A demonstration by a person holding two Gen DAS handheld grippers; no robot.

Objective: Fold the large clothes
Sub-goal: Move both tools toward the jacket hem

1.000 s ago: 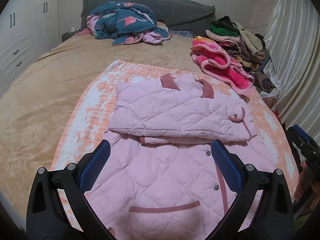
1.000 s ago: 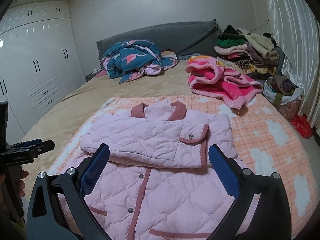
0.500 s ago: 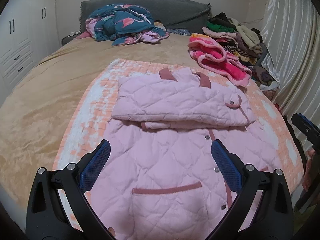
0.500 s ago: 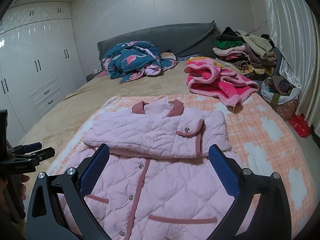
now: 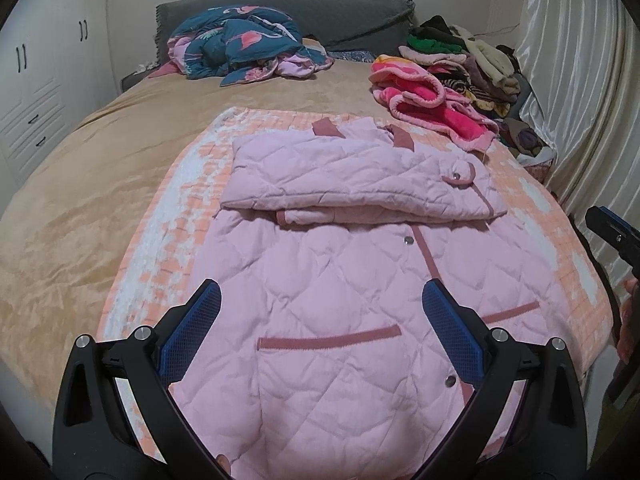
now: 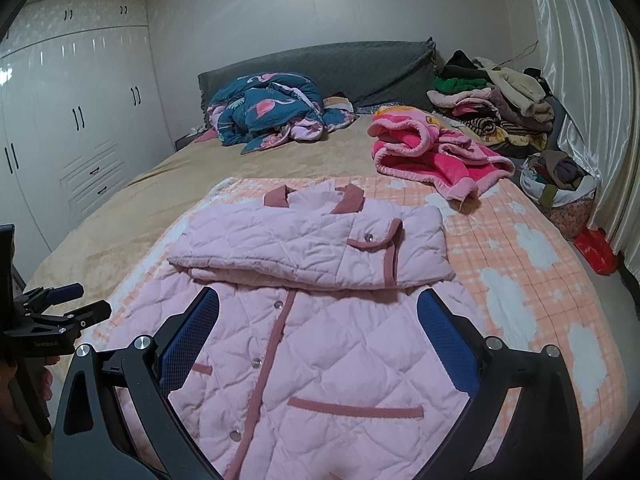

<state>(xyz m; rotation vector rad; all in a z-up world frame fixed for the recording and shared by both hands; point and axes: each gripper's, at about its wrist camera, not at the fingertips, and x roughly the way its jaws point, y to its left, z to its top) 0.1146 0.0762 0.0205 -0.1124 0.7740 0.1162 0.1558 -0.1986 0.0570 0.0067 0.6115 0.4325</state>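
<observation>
A pink quilted coat (image 5: 344, 280) with dusty-rose trim lies front-up on an orange checked blanket (image 5: 168, 216) on the bed. Its sleeves are folded across the chest as a thick band below the collar. It also shows in the right wrist view (image 6: 320, 320). My left gripper (image 5: 320, 312) is open and empty, above the coat's lower half near the hem. My right gripper (image 6: 318, 318) is open and empty, above the coat's lower right part. Each gripper appears at the edge of the other's view: the right gripper (image 5: 612, 236), the left gripper (image 6: 60, 308).
A tan bedspread (image 5: 80, 184) covers the bed. A teal flamingo quilt (image 5: 240, 48) lies by the grey headboard. A pink fleece robe (image 5: 432, 108) and a clothes pile (image 5: 472, 60) sit at the far right. A bag of clothes (image 6: 560, 188), curtain and white wardrobe (image 6: 60, 140) flank the bed.
Both grippers have pulled back toward the foot of the bed and risen slightly, so more of the coat's lower half and hem shows. The coat has not moved.
</observation>
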